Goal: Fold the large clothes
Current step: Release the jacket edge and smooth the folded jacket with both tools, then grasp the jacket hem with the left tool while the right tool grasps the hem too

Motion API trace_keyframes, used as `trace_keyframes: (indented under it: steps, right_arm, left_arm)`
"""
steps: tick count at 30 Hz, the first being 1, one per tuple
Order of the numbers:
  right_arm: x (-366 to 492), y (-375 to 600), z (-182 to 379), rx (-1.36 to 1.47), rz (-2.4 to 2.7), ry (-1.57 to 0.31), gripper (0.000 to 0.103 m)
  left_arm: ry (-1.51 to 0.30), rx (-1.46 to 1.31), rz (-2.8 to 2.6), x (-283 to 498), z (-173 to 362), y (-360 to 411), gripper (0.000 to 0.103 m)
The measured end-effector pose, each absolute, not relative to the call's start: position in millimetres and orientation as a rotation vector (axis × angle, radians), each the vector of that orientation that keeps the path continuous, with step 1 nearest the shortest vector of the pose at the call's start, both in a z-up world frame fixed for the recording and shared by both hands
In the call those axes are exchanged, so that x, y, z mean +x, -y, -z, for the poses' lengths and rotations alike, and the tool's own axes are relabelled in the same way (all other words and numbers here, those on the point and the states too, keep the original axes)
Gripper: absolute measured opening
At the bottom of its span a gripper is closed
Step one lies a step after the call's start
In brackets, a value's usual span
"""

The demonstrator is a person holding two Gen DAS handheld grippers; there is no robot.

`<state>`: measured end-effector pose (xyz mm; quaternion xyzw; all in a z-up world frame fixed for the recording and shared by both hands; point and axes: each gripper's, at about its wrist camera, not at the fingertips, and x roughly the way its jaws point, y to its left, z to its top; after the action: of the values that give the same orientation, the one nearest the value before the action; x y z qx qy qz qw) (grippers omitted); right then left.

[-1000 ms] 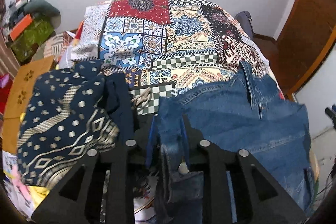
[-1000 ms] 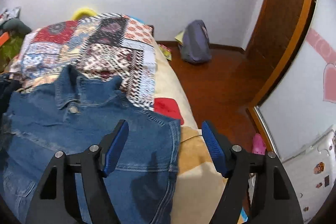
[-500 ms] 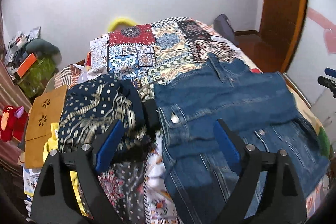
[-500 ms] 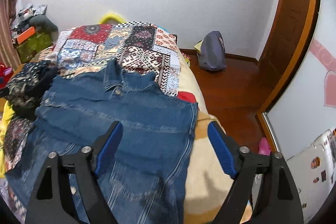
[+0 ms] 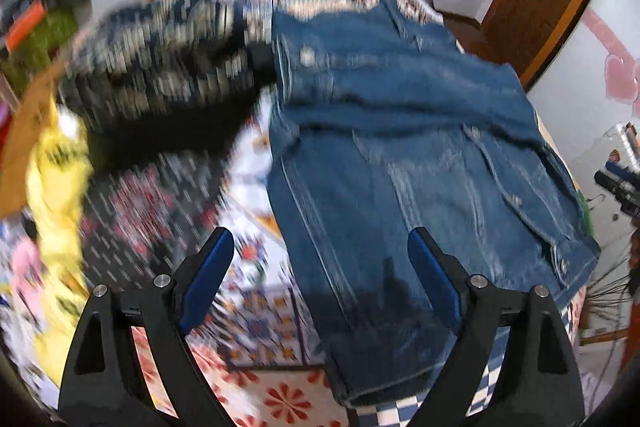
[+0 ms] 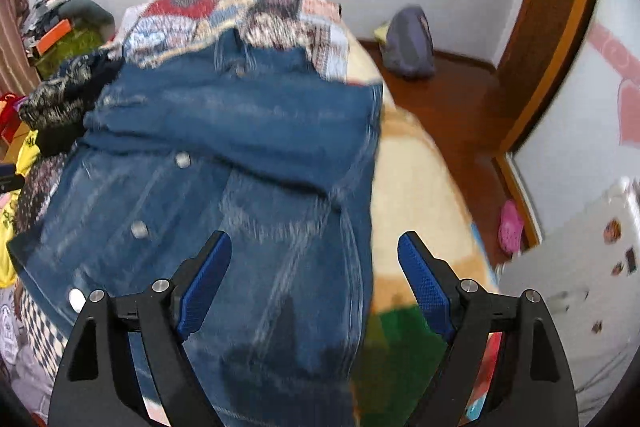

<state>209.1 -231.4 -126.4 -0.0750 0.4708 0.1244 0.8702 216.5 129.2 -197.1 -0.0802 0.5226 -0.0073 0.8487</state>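
A blue denim jacket [image 5: 400,147] lies flat on the bed, partly folded, collar toward the far wall. It also shows in the right wrist view [image 6: 240,167]. My left gripper [image 5: 320,267] is open and empty, held above the jacket's near left edge. My right gripper [image 6: 312,271] is open and empty, above the jacket's near right part. Both views are motion-blurred.
A dark patterned garment [image 5: 160,59] is piled left of the jacket on the patchwork bedspread [image 5: 256,307]. Yellow clothes [image 5: 56,163] lie at the left. A grey backpack [image 6: 410,43] sits on the wooden floor; a brown door frame [image 6: 552,27] stands right.
My left gripper let go of the jacket's fabric, opened and pulled back toward the jacket's near edge. Both grippers moved back and tilted down over the jacket.
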Motion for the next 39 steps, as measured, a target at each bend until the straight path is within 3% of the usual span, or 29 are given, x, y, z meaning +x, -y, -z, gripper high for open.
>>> trace_keyframes:
  steps: [9, 17, 19, 20, 21, 22, 24, 26, 31, 39]
  right_arm:
    - [198.5, 266.4, 175.5, -0.015, -0.227, -1.156, 0.083]
    - [210.9, 290.0, 194.6, 0.146, -0.205, -1.187, 0.082]
    - [213.4, 289.7, 196.3, 0.160, -0.210, -1.185, 0.070]
    - [213.6, 288.3, 197.7, 0.160, -0.214, -1.190, 0.057]
    - [212.0, 286.4, 199.3, 0.152, -0.217, -1.192, 0.047]
    - [212.6, 283.3, 200.7, 0.140, -0.222, -1.192, 0.042]
    - [210.1, 279.2, 201.8, 0.129, -0.255, -1.190, 0.025]
    - [208.4, 275.7, 200.4, 0.117, -0.273, -1.191, 0.016]
    - [206.9, 266.7, 178.8, 0.052, -0.286, -1.136, 0.011]
    - [237.2, 244.5, 112.7, 0.057, -0.354, -0.976, 0.010]
  left_arm:
    - [-1.281, -0.396, 0.124, 200.2, 257.2, -129.8, 0.088]
    - [-1.240, -0.494, 0.127, 190.0, 263.0, -127.7, 0.088]
    - [-1.224, -0.478, 0.136, 187.5, 258.8, -124.1, 0.078]
    - [-1.216, -0.462, 0.144, 186.7, 255.7, -121.4, 0.074]
    - [-1.208, -0.438, 0.151, 187.7, 250.9, -119.1, 0.064]
    - [-1.198, -0.403, 0.155, 188.6, 247.5, -116.6, 0.053]
    - [-1.181, -0.322, 0.156, 187.7, 240.3, -107.6, 0.039]
    - [-1.167, -0.267, 0.144, 190.1, 235.6, -102.6, 0.026]
    - [-1.104, -0.270, 0.182, 198.1, 211.9, -99.9, 0.017]
    - [-0.935, -0.372, 0.254, 248.6, 139.2, -114.1, 0.015]
